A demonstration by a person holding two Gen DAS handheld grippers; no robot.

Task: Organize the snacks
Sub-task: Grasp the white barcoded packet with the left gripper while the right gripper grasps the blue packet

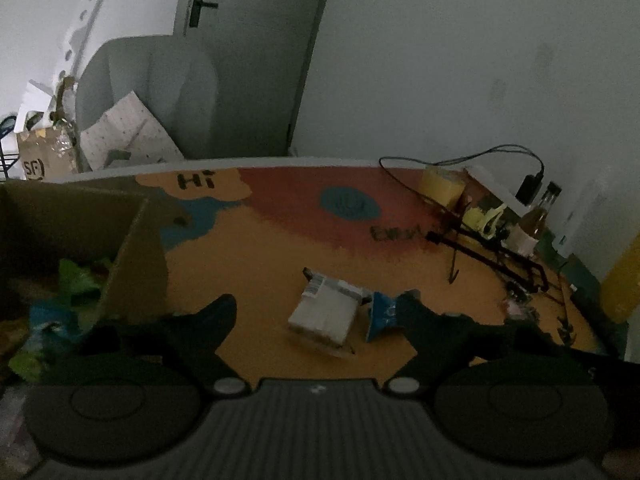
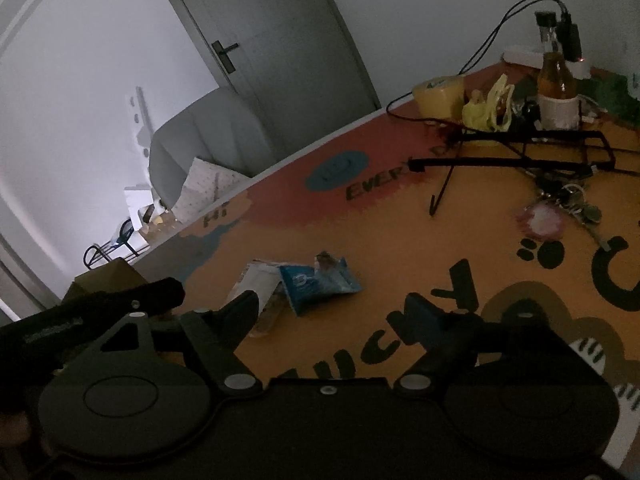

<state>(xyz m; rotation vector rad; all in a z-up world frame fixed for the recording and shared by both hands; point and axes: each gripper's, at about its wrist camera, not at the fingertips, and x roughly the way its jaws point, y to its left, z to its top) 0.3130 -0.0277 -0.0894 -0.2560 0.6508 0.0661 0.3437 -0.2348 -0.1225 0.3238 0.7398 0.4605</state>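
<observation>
A white snack packet and a blue snack packet lie side by side on the orange printed table. My left gripper is open and empty, hovering just short of them. A cardboard box at the left holds green and blue snack packets. In the right wrist view the white packet and blue packet lie ahead of my open, empty right gripper. The left gripper shows at the left.
At the table's far right stand a tape roll, a bottle, a black wire rack, a yellow item, keys and a cable with a charger. Behind the table are a grey chair and a door.
</observation>
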